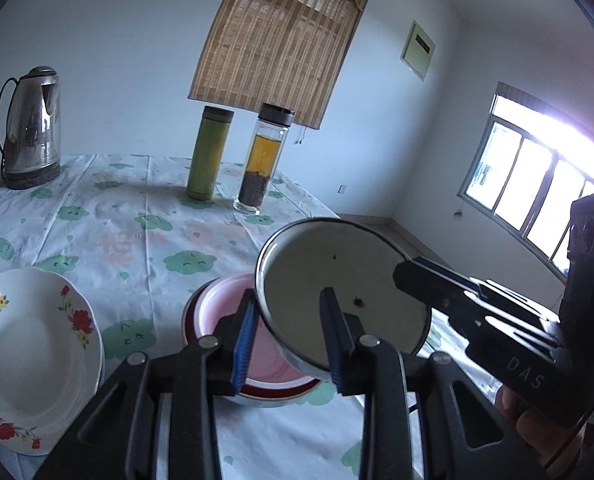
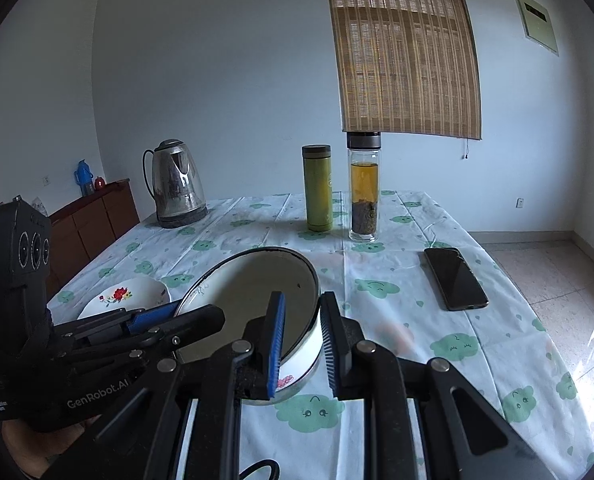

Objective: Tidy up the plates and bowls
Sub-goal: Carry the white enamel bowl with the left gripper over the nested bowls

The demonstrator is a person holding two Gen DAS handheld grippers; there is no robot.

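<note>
Tablecloth [image 1: 97,220]: 2 bottles, 1 kettle [image 1: 31,128]

A white plate [image 1: 37,364] is painted with red flowers. The tabletop [image 1: 137,216] is covered with green clouds on white. A pink bowl [image 1: 265,344] is rimmed in red.

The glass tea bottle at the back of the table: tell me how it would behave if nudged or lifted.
The glass tea bottle stands tall on a narrow base, so a push up high would probably tip it. Its smooth clear wall looks slippery and breakable. It is about three-quarters full of liquid and leaves, so likely heavy for its size.
</note>
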